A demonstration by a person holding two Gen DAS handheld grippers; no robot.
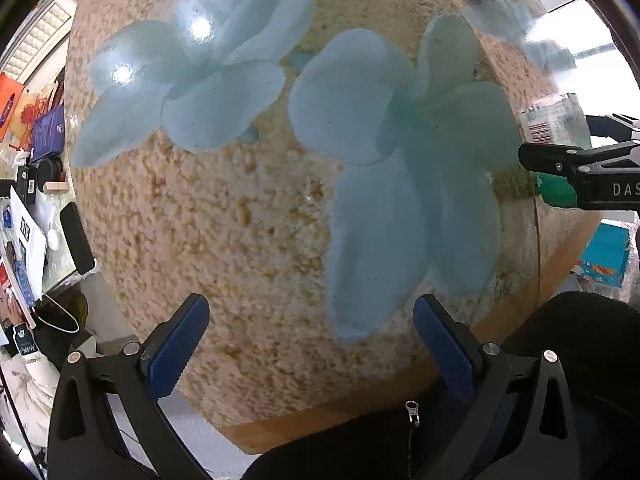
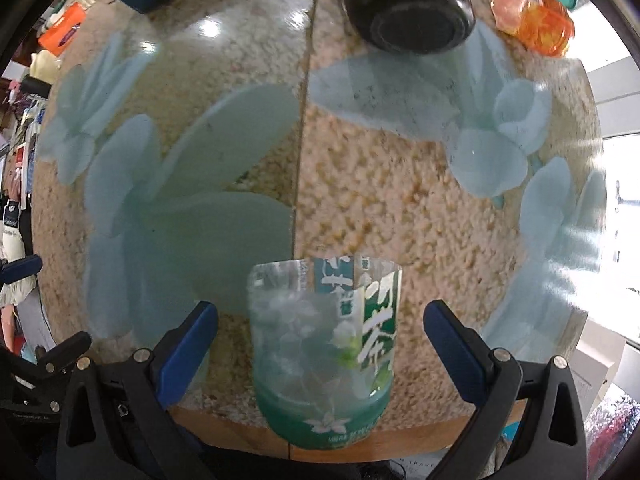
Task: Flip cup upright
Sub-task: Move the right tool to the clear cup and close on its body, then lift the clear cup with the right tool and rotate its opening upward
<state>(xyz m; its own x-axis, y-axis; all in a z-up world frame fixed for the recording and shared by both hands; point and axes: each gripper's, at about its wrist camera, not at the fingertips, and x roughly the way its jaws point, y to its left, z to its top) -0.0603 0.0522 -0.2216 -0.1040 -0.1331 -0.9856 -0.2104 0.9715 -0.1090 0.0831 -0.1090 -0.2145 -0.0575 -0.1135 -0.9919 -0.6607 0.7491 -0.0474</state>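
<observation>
The cup (image 2: 326, 354) is a clear cut-off plastic bottle with a green and white label. In the right wrist view it stands near the table's front edge, green base toward the camera, cut rim away. My right gripper (image 2: 320, 344) is open, its blue fingers on either side of the cup with gaps on both sides. The cup also shows at the right edge of the left wrist view (image 1: 554, 128), beside the right gripper's black finger (image 1: 560, 160). My left gripper (image 1: 312, 344) is open and empty above the table.
The table (image 1: 240, 220) has a speckled beige top with pale blue flower shapes and a wooden rim. A dark bottle (image 2: 408, 4) lies at the far side, with an orange wrapped item (image 2: 532, 16) to its right. Clutter stands off the table at left.
</observation>
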